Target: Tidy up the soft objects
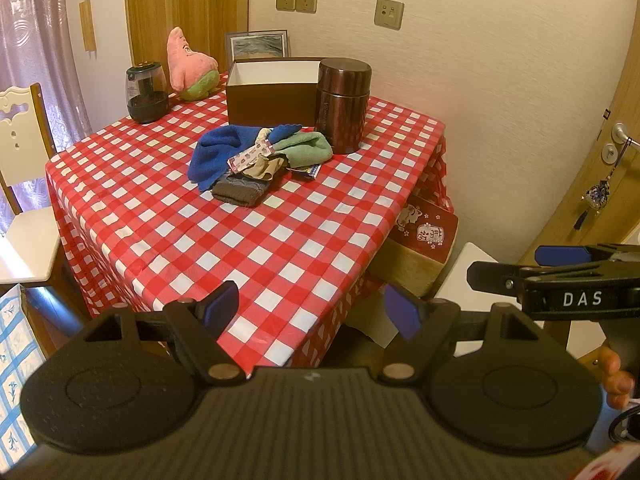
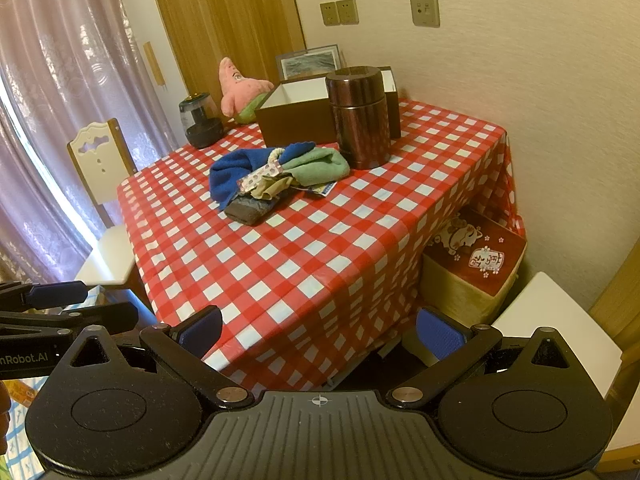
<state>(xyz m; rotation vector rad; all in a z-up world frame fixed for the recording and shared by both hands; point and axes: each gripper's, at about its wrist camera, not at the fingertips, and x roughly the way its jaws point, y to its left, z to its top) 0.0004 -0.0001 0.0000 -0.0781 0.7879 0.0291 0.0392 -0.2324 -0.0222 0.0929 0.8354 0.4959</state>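
The pile of soft things (image 1: pixel 256 162) lies on the desk (image 1: pixel 224 240) straight ahead of both sets of fingers and well apart from them, beyond the near desk edge. It consists of a blue cloth (image 1: pixel 218 156), a green cloth (image 1: pixel 306 147), a dark knitted piece (image 1: pixel 238 191) at the near end, a tan piece (image 1: pixel 266 169) on top, and a spotted paper tag (image 1: pixel 248 157). All touch or overlap. The pile's long axis runs crosswise to the fingers, blue end toward the left, green end toward the right; the knitted piece juts toward the fingers.

Just beyond the pile stands an open brown box (image 1: pixel 272 94), mouth upward, apparently empty. A dark metal canister (image 1: pixel 344 106) stands just beside the green cloth on the far right. A pink plush toy (image 1: pixel 190 66) sits farther off to the left, beside a small dark jar (image 1: pixel 146 94).

The left gripper (image 1: pixel 310 310) is released, fingers spread wide, grasping nothing. The right gripper (image 2: pixel 320 330) is likewise released and bare. Both hover short of the desk edge, side by side.

Judgement: neither is clearly nearer. The left lines up better with the blue end, the right with the green end. The move calls for a forward reach across the bare desk, then a short carry onward to the box.
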